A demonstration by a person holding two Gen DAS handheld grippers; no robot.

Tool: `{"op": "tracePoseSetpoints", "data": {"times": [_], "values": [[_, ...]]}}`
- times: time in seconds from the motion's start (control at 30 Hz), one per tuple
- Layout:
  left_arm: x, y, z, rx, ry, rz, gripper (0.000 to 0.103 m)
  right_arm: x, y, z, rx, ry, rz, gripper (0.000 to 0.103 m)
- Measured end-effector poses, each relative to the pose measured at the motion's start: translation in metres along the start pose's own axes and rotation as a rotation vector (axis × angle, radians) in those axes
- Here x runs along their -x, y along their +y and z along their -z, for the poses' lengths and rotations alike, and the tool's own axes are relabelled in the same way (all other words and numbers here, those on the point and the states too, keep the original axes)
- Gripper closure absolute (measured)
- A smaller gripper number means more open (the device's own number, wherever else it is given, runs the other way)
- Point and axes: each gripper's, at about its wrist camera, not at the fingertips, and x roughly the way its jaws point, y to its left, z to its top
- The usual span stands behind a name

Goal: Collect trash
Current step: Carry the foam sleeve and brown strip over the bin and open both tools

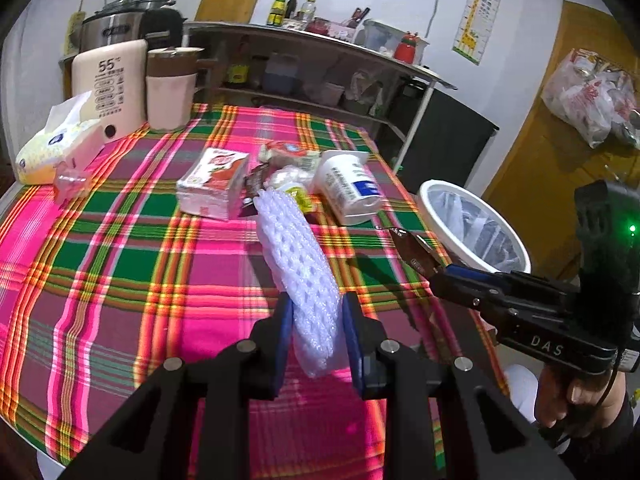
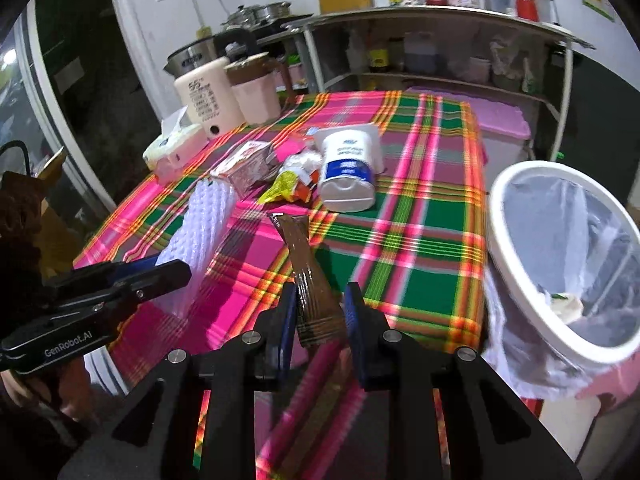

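The brown crinkled foil wrapper (image 2: 306, 276) stands clamped between the pads of the right gripper (image 2: 318, 312), clear above the plaid tablecloth (image 2: 420, 248). The white foam fruit net (image 1: 304, 276) is pinched likewise in the left gripper (image 1: 316, 332). To the right of the right fingers stands the white round bin with clear liner (image 2: 516, 264), its rim just beside the table edge. Judgement: carry each piece over the rim before release; keep the grip firm, since both are light. The white plastic tub (image 2: 348, 168) and remaining litter lie beyond the fingertips, well apart.
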Motion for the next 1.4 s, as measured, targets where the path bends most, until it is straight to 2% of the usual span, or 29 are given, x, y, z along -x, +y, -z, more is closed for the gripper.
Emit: {"op": "tracePoseSetpoints", "data": {"times": [0.33,0.73,1.4], "values": [[-0.005,-0.033,-0.011,-0.068,-0.003,0.056,0.077,0.033,-0.023,0.01,-0.064,-0.06,0.062,0.078],[-0.029,-0.079,-0.028,-0.16,0.007,0.128,0.077,0.059,-0.068,0.015,-0.149,-0.103,0.154,0.078],[-0.081,-0.145,-0.062,-0.256,0.036,0.247,0.077,0.072,-0.144,0.019,-0.279,-0.12,0.296,0.078]]}}
